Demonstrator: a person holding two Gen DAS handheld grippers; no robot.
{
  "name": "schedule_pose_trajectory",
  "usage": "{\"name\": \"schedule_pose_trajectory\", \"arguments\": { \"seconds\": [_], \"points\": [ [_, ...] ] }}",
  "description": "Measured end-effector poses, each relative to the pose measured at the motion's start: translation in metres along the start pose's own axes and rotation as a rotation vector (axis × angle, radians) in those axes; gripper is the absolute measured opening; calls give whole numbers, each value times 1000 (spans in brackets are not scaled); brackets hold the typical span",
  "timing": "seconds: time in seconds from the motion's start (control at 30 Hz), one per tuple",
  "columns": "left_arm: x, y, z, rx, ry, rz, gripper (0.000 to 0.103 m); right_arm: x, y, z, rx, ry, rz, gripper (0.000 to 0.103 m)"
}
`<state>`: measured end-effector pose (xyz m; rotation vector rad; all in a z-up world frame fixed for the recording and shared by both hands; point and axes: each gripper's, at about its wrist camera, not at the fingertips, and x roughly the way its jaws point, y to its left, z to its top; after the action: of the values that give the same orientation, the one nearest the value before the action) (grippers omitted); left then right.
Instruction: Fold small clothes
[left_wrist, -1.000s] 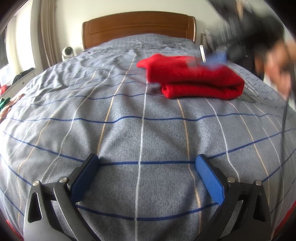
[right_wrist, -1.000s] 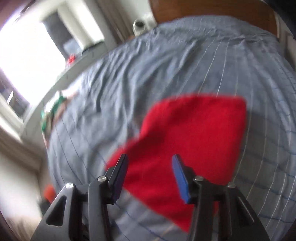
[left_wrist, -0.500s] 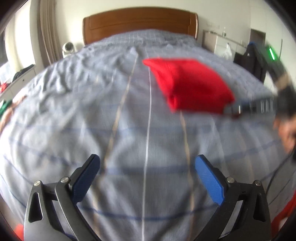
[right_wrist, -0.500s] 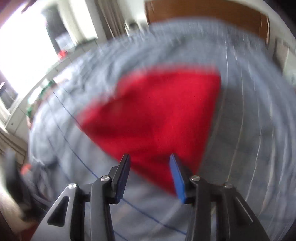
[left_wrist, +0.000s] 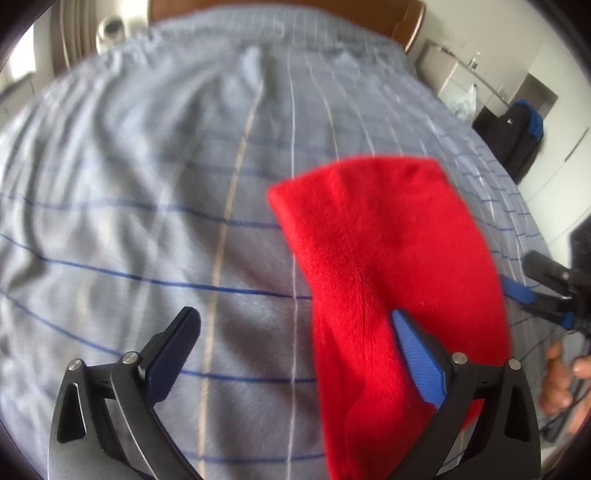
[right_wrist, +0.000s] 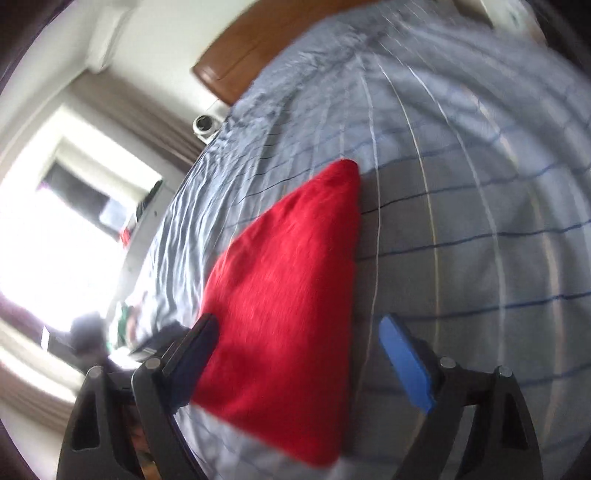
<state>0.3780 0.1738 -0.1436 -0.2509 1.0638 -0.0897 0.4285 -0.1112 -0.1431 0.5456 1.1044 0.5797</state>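
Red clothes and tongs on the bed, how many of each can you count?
Red folded garment: 1
Tongs: 2, the left tongs and the right tongs, both open with nothing gripped
Bed with the grey checked cover: 1
Total: 4

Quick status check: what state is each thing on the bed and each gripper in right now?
red garment: folded, lying flat on the bed, not gripped.
bedspread: spread over the bed, wrinkled.
left gripper: jaws open, nothing held; one finger over the garment.
right gripper: jaws have just been opening, now wide; garment between them, not pinched.
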Motion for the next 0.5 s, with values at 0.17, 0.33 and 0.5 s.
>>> {"name": "schedule_pose_trajectory", "arguments": {
  "seconds": [0.17,0.33,0.5],
  "points": [
    [15,-7,-6,-53,29,-87,90,55,-6,-1,31,80,4,74],
    [-2,-36,-5,33,-9,-70,21,67,67,-22,-376,-2,-323,30],
    [-74,-38,14,73,-168,-116,20,22,132,-27,-541,-192,-302,28]
  ]
}}
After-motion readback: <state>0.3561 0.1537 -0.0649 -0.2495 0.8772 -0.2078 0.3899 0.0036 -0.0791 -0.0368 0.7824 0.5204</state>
